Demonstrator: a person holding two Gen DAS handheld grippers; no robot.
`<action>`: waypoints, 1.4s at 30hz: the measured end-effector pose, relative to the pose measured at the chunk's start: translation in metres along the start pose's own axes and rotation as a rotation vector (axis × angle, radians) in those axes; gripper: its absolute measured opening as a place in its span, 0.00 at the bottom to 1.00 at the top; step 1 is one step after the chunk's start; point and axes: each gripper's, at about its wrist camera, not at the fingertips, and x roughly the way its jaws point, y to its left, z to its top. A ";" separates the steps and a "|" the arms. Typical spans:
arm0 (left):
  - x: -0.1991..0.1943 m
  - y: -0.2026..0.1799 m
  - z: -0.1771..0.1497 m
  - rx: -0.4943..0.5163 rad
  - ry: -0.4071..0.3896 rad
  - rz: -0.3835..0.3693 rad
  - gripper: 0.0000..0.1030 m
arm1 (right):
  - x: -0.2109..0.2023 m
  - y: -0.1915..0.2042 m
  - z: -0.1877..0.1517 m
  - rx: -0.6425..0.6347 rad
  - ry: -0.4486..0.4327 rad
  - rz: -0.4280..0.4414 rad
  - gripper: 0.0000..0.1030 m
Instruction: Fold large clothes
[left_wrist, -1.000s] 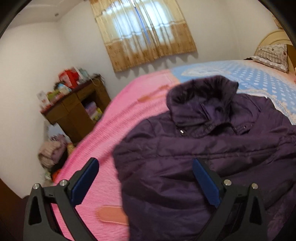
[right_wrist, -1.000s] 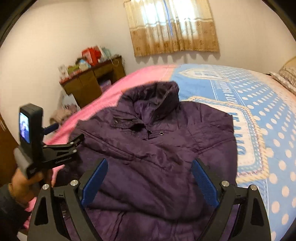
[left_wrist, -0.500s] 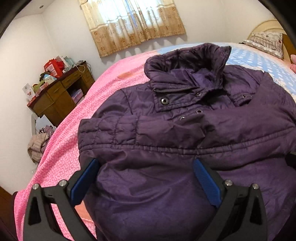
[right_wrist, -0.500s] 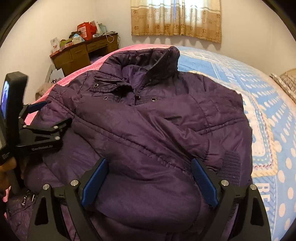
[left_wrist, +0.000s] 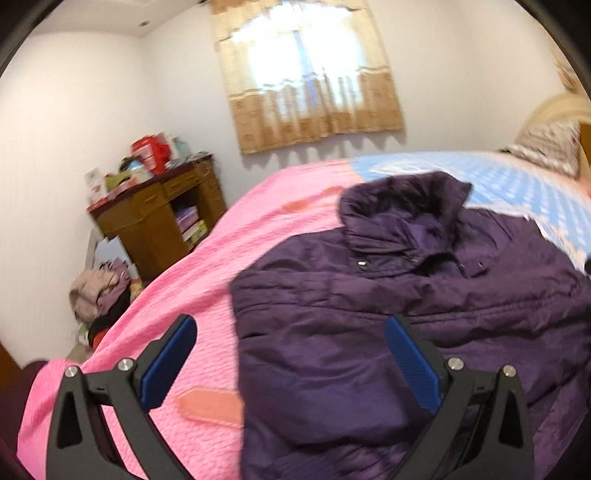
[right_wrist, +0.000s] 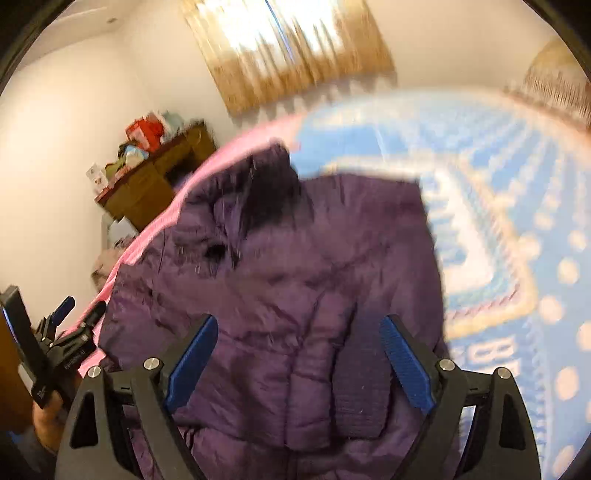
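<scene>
Lying on pink-and-blue bed (left_wrist: 207, 280): purple jacket (left_wrist: 388, 314) | curtained window (left_wrist: 306, 77) | both tools wide

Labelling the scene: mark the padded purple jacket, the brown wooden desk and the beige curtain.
Padded purple jacket (left_wrist: 406, 314): left wrist view, chest.
Brown wooden desk (left_wrist: 147, 214): left wrist view, front.
Beige curtain (left_wrist: 314, 114): left wrist view, lower band.

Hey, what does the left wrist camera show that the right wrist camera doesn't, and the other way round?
Only the left wrist view shows its own open left gripper from behind, the jacket's snap, and a salmon patch on the pink bedspread.

Only the right wrist view shows the open right gripper and the person's hand on the left gripper's handle.

Both show the purple jacket spread on the bed, the wooden desk and the curtained window.
</scene>
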 end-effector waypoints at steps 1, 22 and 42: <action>-0.002 0.006 0.000 -0.018 -0.001 0.009 1.00 | 0.006 -0.001 -0.002 0.007 0.034 0.019 0.75; 0.001 0.028 -0.001 -0.151 0.082 0.048 1.00 | -0.033 0.000 -0.046 -0.182 0.078 -0.107 0.42; 0.109 0.036 -0.021 -0.080 0.342 0.121 1.00 | 0.018 0.058 -0.037 -0.231 0.046 -0.006 0.53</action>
